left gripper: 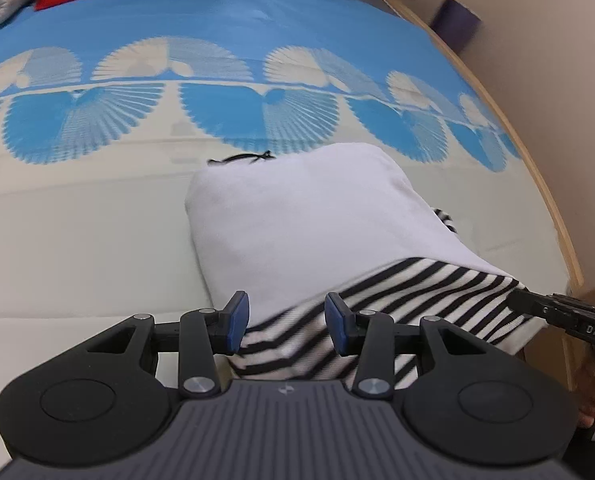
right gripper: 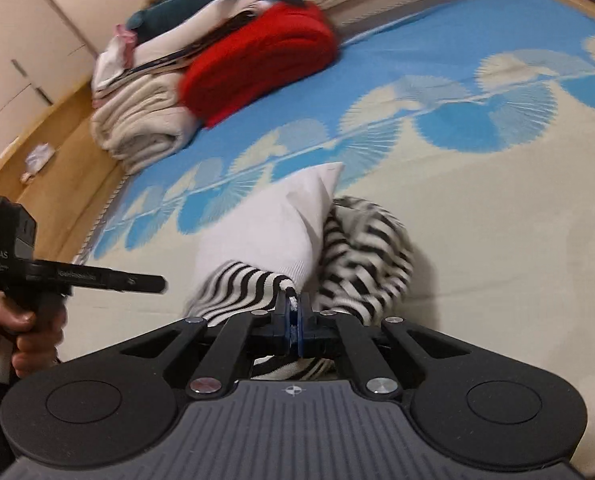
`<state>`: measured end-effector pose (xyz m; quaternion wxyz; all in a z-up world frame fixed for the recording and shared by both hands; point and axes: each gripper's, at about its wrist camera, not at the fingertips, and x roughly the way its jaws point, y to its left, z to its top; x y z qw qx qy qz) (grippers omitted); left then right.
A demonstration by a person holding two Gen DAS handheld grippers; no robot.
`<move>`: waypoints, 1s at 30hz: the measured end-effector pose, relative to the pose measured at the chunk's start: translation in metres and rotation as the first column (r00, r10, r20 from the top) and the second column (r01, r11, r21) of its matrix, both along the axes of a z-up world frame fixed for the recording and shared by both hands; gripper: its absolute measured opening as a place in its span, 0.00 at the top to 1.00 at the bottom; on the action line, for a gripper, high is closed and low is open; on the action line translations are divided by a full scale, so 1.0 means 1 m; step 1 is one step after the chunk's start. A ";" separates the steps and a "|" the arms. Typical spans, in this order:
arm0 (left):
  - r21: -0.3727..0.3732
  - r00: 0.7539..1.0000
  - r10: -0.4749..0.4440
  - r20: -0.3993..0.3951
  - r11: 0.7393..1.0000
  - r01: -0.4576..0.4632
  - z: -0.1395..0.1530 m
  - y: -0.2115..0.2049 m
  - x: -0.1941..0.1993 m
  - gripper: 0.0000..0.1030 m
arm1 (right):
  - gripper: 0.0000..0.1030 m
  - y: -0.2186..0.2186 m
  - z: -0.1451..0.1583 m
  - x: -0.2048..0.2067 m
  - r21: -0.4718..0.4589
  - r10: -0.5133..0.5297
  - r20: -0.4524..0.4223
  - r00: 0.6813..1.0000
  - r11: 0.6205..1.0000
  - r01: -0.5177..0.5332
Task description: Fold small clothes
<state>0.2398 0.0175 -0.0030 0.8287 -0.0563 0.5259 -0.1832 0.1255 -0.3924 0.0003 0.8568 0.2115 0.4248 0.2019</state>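
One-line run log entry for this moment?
left gripper: open, over striped hem | right gripper: shut on striped garment | surface: blue-patterned bedspread

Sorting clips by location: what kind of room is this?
Most likely a bedroom: a bed with a blue fan-patterned cover, a wooden bed frame, and folded clothes stacked at its far end.

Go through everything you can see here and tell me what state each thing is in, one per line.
Left tool: open, fingers astride the striped hem, gripping nothing.
Right tool: shut on the garment's striped edge.
Striped and white garment: partly folded, lying on the bed.
Bedspread: spread flat.
Red blanket: folded, on the bed's far end.
Cream blanket: folded, beside the red one.
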 end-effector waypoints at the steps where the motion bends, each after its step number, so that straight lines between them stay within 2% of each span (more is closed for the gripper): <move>1: 0.003 1.000 -0.027 -0.010 1.000 0.027 -0.002 -0.007 -0.001 0.54 | 0.98 -0.008 -0.001 -0.006 -0.022 -0.007 -0.009 1.000 1.000 0.007; 5: 0.024 0.988 -0.150 -0.032 0.988 0.151 -0.009 -0.036 -0.007 0.53 | 0.98 -0.025 -0.012 -0.022 -0.100 0.021 -0.073 0.997 0.995 -0.028; 8: 0.028 0.974 -0.224 -0.041 0.974 0.225 -0.017 -0.051 -0.014 0.43 | 0.98 -0.018 -0.022 -0.023 -0.149 0.063 -0.111 0.992 0.986 -0.079; 10: 0.076 0.965 -0.258 -0.049 0.962 0.261 -0.030 -0.060 -0.019 0.42 | 0.98 -0.007 -0.033 -0.017 -0.191 0.083 -0.149 0.985 0.975 -0.112; 15: 0.191 0.958 -0.265 -0.111 0.940 0.282 -0.075 -0.066 -0.022 0.41 | 0.98 0.032 -0.066 -0.001 -0.338 0.152 -0.261 0.953 0.910 -0.238; 18: 0.192 0.948 -0.303 -0.098 0.929 0.317 -0.074 -0.070 -0.027 0.39 | 0.98 0.055 -0.080 0.002 -0.420 0.183 -0.301 0.936 0.856 -0.302; 20: 0.183 0.946 -0.307 -0.100 0.929 0.321 -0.073 -0.068 -0.028 0.39 | 0.98 0.061 -0.084 0.004 -0.441 0.182 -0.314 0.932 0.841 -0.313; 26: 0.173 0.948 -0.300 -0.110 0.933 0.315 -0.072 -0.064 -0.026 0.39 | 0.96 0.058 -0.075 0.006 -0.416 0.168 -0.296 0.940 0.864 -0.285; 28: 0.168 0.949 -0.294 -0.111 0.936 0.309 -0.072 -0.062 -0.025 0.38 | 0.89 0.052 -0.064 0.006 -0.388 0.146 -0.264 0.954 0.889 -0.243; 30: 0.160 0.950 -0.291 -0.113 0.939 0.306 -0.072 -0.060 -0.023 0.38 | 0.77 0.040 -0.045 0.007 -0.320 0.091 -0.193 0.977 0.935 -0.150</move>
